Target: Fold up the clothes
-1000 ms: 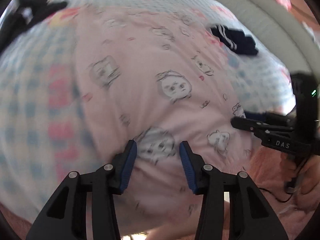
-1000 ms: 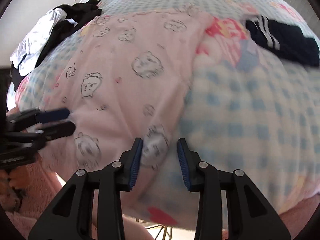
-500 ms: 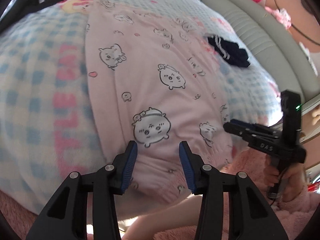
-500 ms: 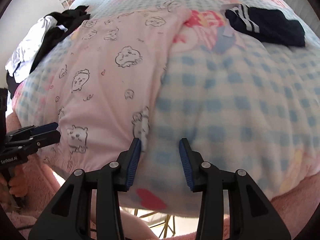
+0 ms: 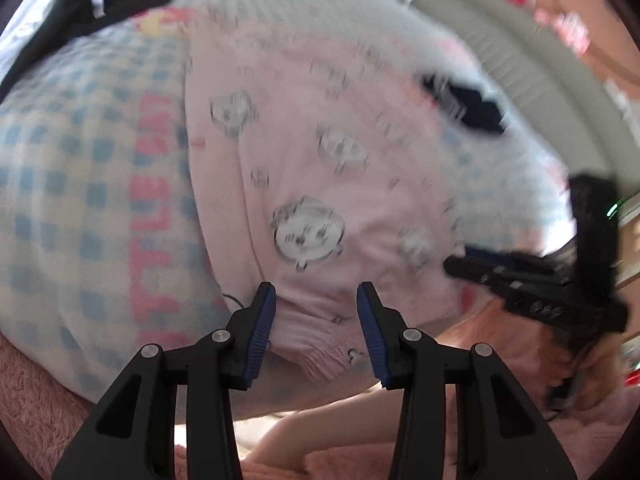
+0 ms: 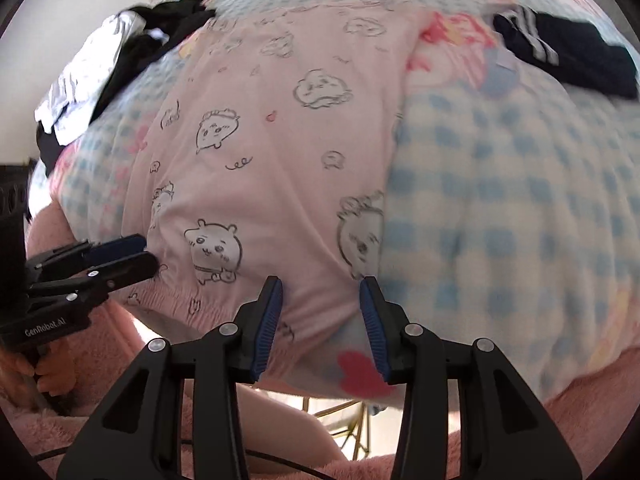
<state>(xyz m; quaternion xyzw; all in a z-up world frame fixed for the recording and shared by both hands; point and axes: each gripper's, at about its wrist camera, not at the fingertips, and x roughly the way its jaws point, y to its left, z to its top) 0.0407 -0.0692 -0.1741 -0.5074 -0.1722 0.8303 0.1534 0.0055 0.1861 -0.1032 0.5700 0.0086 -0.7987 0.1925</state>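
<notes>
The pink pajama pants [image 6: 280, 168] lie flat on a bed with a blue-and-white checked blanket [image 6: 500, 208] — soft cloth, little drawn animal faces, a gathered waistband at the near edge. The left tongs [image 5: 316, 320] stand partly apart over the waistband, pads not pressing. The right tongs [image 6: 321, 314] have just been opening, the pants' corner between them, unpinched. One folded navy garment [image 6: 568, 56] with white stripes and one black-and-white clothes pile [image 6: 120, 56] lie farther back.
</notes>
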